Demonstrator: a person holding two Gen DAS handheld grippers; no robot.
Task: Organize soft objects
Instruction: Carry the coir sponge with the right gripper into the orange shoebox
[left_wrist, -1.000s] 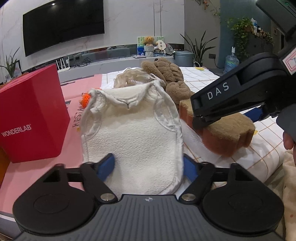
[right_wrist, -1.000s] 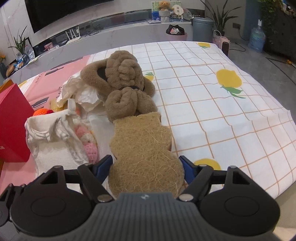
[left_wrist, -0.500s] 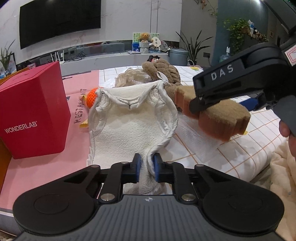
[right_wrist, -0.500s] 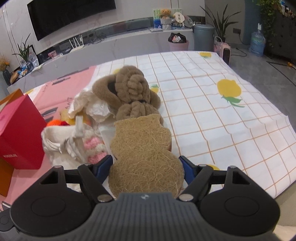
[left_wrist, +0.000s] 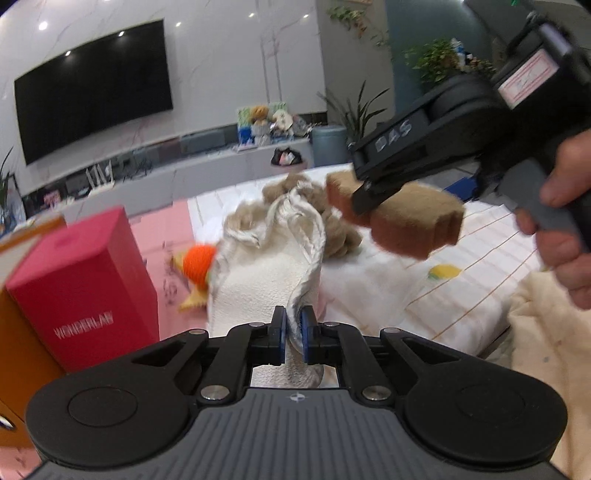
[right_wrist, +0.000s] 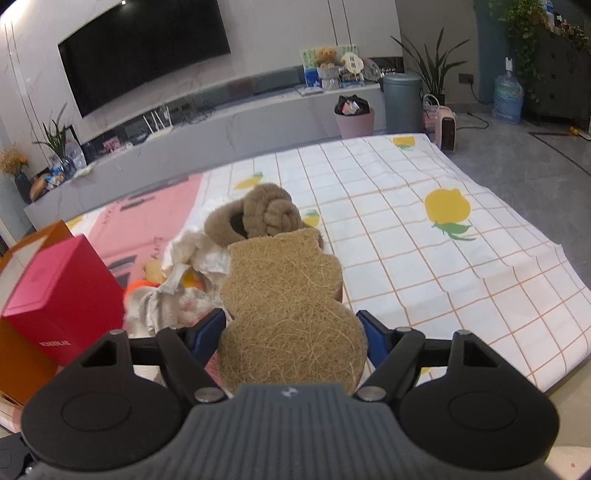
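My left gripper (left_wrist: 293, 338) is shut on a white fleece garment (left_wrist: 266, 273) and holds it lifted above the table. It also shows in the right wrist view (right_wrist: 155, 310). My right gripper (right_wrist: 291, 338) is shut on a brown loofah sponge (right_wrist: 284, 306) and holds it in the air. The sponge also shows in the left wrist view (left_wrist: 413, 221), up and to the right of the garment. A brown plush slipper (right_wrist: 258, 216) lies on the checked tablecloth (right_wrist: 424, 258) behind both.
A red WONDERLAB box (left_wrist: 81, 288) stands at the left, with an orange box (right_wrist: 22, 354) beside it. An orange knitted toy (left_wrist: 195, 262) and crumpled white wrapping (right_wrist: 207, 254) lie near the slipper. A pink mat (right_wrist: 147, 225) covers the table's left part.
My left gripper closed on the white garment and lifted it off the table. My right gripper rose with the sponge, and the table dropped lower in both views.
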